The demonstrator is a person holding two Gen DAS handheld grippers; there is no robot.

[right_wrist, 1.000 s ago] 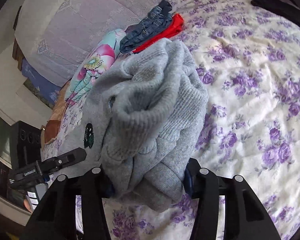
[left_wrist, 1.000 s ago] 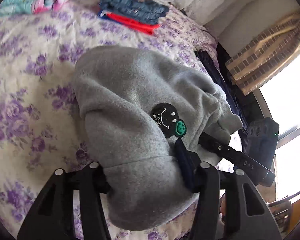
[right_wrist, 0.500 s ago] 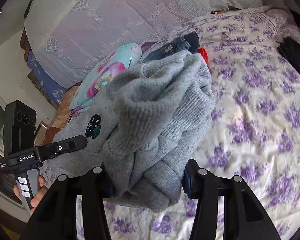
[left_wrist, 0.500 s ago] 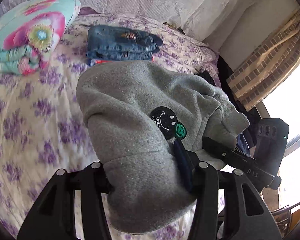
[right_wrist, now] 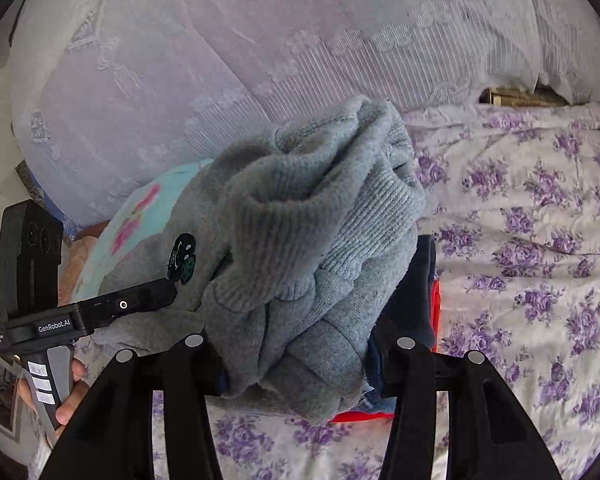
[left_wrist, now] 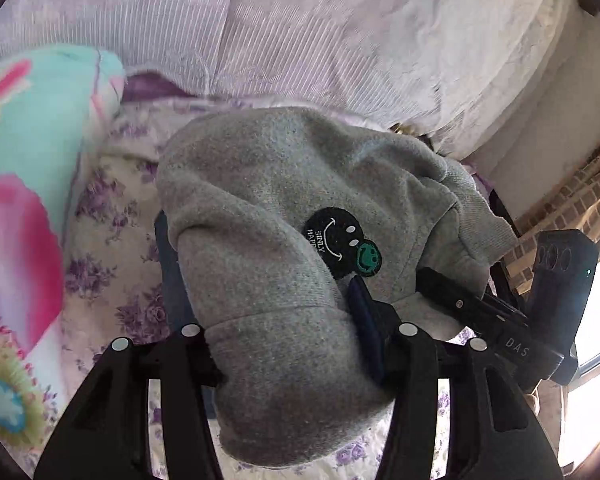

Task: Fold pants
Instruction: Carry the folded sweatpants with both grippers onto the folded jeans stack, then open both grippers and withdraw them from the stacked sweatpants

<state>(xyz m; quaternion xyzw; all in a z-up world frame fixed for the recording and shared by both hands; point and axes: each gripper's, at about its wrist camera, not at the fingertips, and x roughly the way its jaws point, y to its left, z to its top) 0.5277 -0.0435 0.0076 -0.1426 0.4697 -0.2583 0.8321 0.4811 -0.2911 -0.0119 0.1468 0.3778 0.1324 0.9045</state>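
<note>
The folded grey sweatpants (left_wrist: 284,248), with a black and green smiley patch (left_wrist: 340,242), hang bunched between both grippers above the bed. My left gripper (left_wrist: 296,344) is shut on one end of the bundle. My right gripper (right_wrist: 296,356) is shut on the ribbed end of the grey sweatpants (right_wrist: 312,248). The pants are held over a stack of folded clothes: dark denim (right_wrist: 420,296) and red fabric (right_wrist: 436,300) show just beneath them. The left gripper's body (right_wrist: 80,316) shows at the left of the right wrist view, the right gripper's body (left_wrist: 512,328) at the right of the left wrist view.
The bed has a purple floral cover (right_wrist: 540,260). A teal and pink floral pillow (left_wrist: 24,200) lies at the left. A pale lace-covered headboard cushion (left_wrist: 320,32) rises behind. A brick-patterned wall (left_wrist: 572,200) and a bright window are at the far right.
Both grippers have carried the grey pants toward the head of the bed, over the folded clothes stack. The headboard and pillow are much closer now. Both grips are unchanged.
</note>
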